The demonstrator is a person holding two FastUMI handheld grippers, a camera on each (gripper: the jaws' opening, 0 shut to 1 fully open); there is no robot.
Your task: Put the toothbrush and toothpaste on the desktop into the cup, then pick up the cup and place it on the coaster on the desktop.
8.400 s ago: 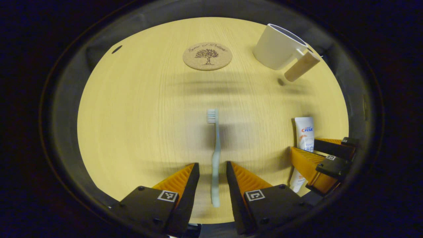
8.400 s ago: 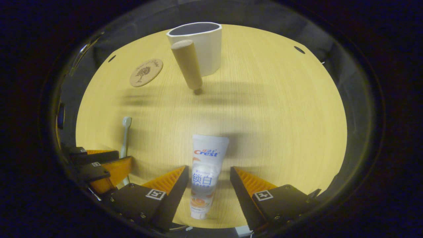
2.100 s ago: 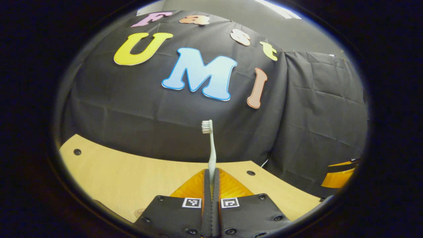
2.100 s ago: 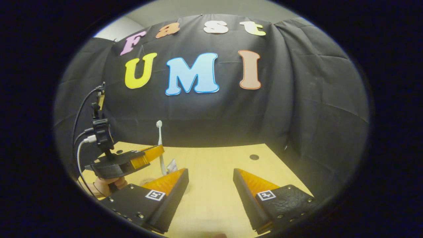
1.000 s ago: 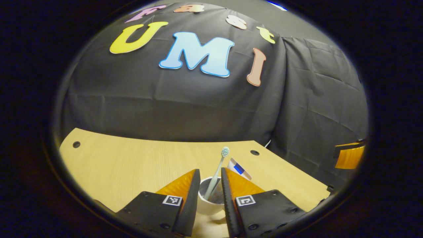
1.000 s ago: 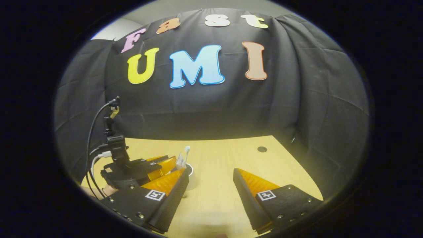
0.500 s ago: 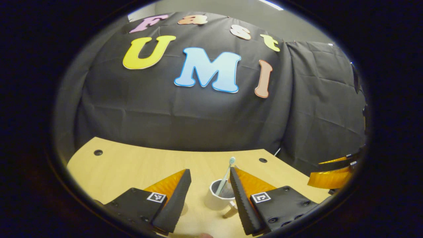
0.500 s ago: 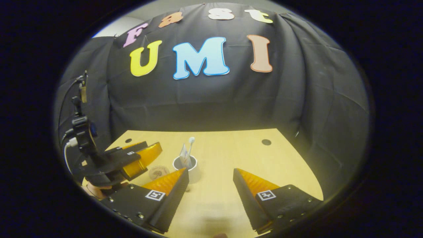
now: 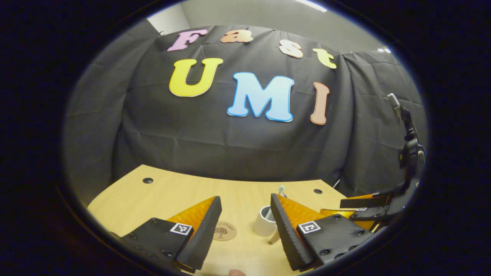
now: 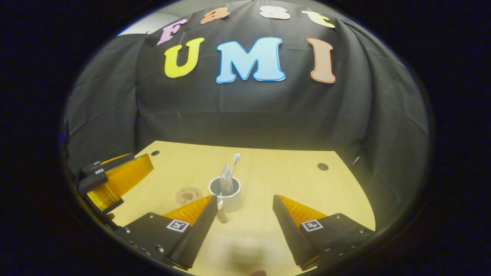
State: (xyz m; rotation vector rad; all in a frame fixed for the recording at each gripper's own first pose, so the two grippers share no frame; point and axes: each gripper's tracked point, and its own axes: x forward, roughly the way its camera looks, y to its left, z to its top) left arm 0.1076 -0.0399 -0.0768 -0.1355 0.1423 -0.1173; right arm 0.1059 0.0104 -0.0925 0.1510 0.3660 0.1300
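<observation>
A white cup (image 10: 227, 197) stands upright on the wooden desktop (image 10: 291, 180), with the toothbrush (image 10: 235, 160) and the toothpaste tube (image 10: 225, 173) sticking up out of it. Its wooden handle (image 10: 221, 214) points toward my right gripper (image 10: 244, 201), which is open and empty just short of the cup. The round cork coaster (image 10: 188, 195) lies left of the cup. In the left gripper view, my left gripper (image 9: 245, 203) is open and empty; the cup (image 9: 264, 223) is partly behind its right finger, and the coaster (image 9: 224, 231) lies between the fingers, farther off.
The black cloth wall closes the far side of the desktop. Small dark holes (image 10: 322, 166) (image 9: 147, 180) mark the far corners. The left gripper (image 10: 115, 180) hovers at the desk's left edge; the right gripper (image 9: 368, 207) with its cabled mount sits at the right.
The left gripper let go of the toothbrush in the cup, opened wide and drew back to the left. The right gripper has tipped down toward the cup.
</observation>
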